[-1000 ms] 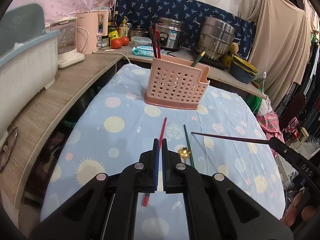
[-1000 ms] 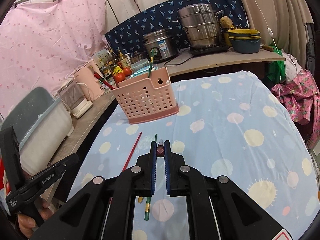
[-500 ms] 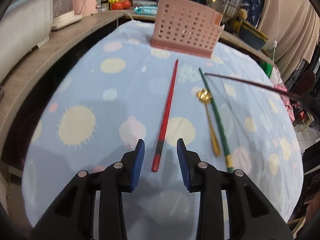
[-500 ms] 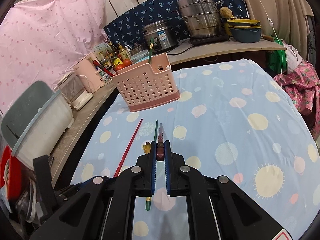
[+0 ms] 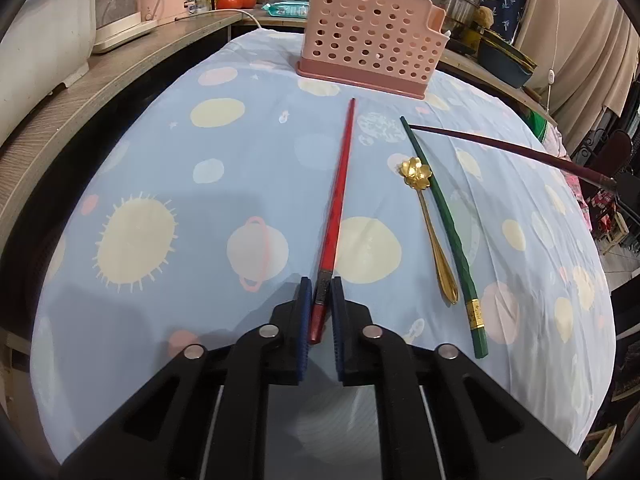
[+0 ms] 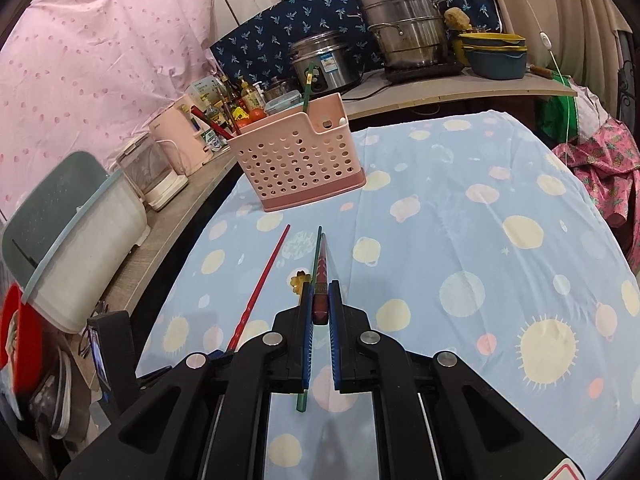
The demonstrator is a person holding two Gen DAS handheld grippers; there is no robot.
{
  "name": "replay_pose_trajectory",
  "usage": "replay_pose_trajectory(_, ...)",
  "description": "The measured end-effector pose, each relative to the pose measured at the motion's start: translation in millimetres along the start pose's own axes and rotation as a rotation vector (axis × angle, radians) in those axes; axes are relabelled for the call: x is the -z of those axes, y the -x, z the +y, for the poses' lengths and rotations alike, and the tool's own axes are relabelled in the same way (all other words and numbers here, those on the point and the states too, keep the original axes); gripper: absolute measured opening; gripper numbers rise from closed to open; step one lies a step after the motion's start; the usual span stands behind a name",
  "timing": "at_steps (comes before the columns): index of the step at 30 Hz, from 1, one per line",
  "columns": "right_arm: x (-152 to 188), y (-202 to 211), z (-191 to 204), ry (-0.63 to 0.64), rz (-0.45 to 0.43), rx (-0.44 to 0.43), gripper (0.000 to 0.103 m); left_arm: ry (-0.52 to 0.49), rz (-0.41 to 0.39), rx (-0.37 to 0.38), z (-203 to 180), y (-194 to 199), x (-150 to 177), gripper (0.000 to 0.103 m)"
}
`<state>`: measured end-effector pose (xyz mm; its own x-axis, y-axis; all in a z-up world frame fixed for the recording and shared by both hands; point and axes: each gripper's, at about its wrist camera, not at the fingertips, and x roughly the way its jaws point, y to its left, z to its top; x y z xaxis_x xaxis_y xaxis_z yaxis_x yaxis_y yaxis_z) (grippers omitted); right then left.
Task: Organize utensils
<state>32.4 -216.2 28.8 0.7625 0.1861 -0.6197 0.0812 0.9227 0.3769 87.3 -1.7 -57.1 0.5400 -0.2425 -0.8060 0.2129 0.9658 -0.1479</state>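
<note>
A red chopstick point(image 5: 339, 192) lies on the blue patterned tablecloth point(image 5: 160, 168), pointing at the pink perforated utensil basket point(image 5: 370, 36). My left gripper point(image 5: 320, 300) is low on the cloth with its jaws closed around the chopstick's near end. A gold flower spoon point(image 5: 430, 224) and a green chopstick point(image 5: 444, 224) lie to its right. My right gripper point(image 6: 320, 304) is shut on a dark maroon chopstick point(image 6: 323, 268), held above the cloth; this chopstick shows in the left wrist view point(image 5: 508, 148). The basket point(image 6: 298, 156) holds several chopsticks.
A wooden counter point(image 5: 100, 80) runs along the left with a white bin point(image 6: 76, 248), a pink kettle point(image 6: 180, 140), bottles and tomatoes. Steel pots point(image 6: 404, 36) and bowls stand on the back shelf. Clothes hang at the right.
My left gripper dropped to the cloth, opened over the red chopstick's near end, then closed around it. My right gripper kept its hold on the maroon chopstick and barely moved.
</note>
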Motion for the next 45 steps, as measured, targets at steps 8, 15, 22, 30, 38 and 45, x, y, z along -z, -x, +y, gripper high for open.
replay_pose_trajectory(8, -1.2, 3.9, 0.1, -0.003, -0.015, -0.002, 0.007, 0.017, -0.029, 0.013, -1.1, 19.1, -4.9, 0.007)
replay_pose_trajectory(15, -11.3, 15.8, -3.3, -0.012, -0.054, -0.007, 0.007, 0.033, -0.152, 0.036, -4.4, 67.6, -32.2, 0.007)
replay_pose_trajectory(22, -26.4, 28.7, -3.1, -0.013, -0.099, -0.017, 0.007, 0.044, -0.282, 0.068, -9.1, 113.0, -69.4, 0.007)
replay_pose_trajectory(30, -51.4, 45.4, -2.1, -0.006, -0.169, -0.025, 0.007, 0.043, -0.366, 0.082, -13.5, 135.9, -104.6, 0.007)
replay_pose_trajectory(38, -78.6, 56.7, 2.0, 0.008, -0.229, -0.035, 0.007, 0.023, -0.422, 0.091, -21.8, 151.4, -128.9, 0.007)
replay_pose_trajectory(45, -103.9, 53.7, 5.5, 0.002, -0.256, -0.071, 0.007, 0.006, -0.472, 0.114, -29.7, 163.1, -154.8, 0.007)
